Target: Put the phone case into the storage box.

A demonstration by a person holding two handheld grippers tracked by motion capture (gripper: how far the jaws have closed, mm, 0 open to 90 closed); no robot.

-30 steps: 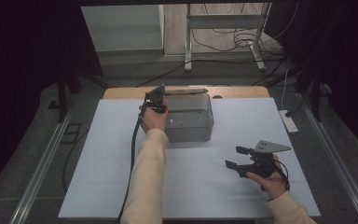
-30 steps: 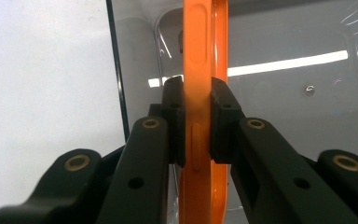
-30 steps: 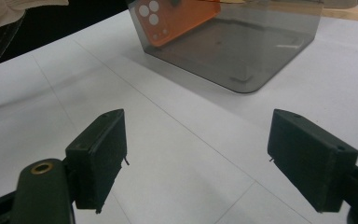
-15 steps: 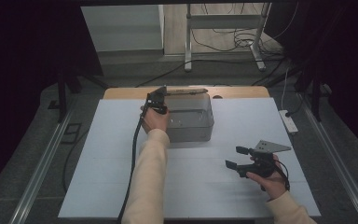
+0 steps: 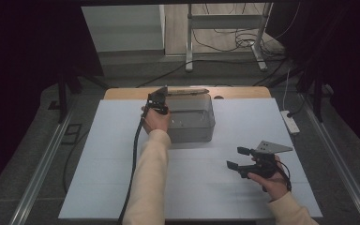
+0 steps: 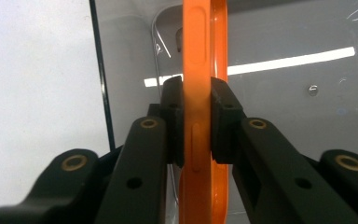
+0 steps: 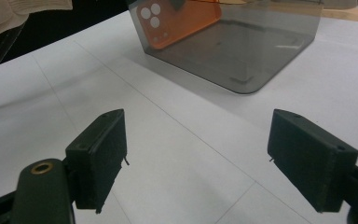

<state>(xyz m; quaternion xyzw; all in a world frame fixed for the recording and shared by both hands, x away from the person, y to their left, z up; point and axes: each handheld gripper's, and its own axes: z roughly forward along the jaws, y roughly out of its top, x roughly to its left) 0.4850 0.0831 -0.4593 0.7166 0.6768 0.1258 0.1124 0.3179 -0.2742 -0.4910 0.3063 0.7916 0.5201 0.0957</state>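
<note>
An orange phone (image 6: 196, 46) stands on edge between the pads of my left gripper (image 6: 196, 93), which press its two faces. The jaws have just eased open a little, with the phone still between them. The phone hangs inside a clear grey box (image 5: 192, 124) at its left end, where my left gripper (image 5: 157, 99) reaches in from above. In the right gripper view the phone's back (image 7: 177, 18), with its round camera lenses, shows through the box (image 7: 242, 51). My right gripper (image 5: 238, 158) rests low over the white table at the front right, open (image 7: 214, 149) and holding nothing.
The box sits at the far middle of the white table top (image 5: 98, 164). A white power strip (image 5: 290, 123) lies by the right edge. Behind the box runs a wooden table edge (image 5: 243, 92). A black cable (image 5: 133, 159) trails along the left forearm.
</note>
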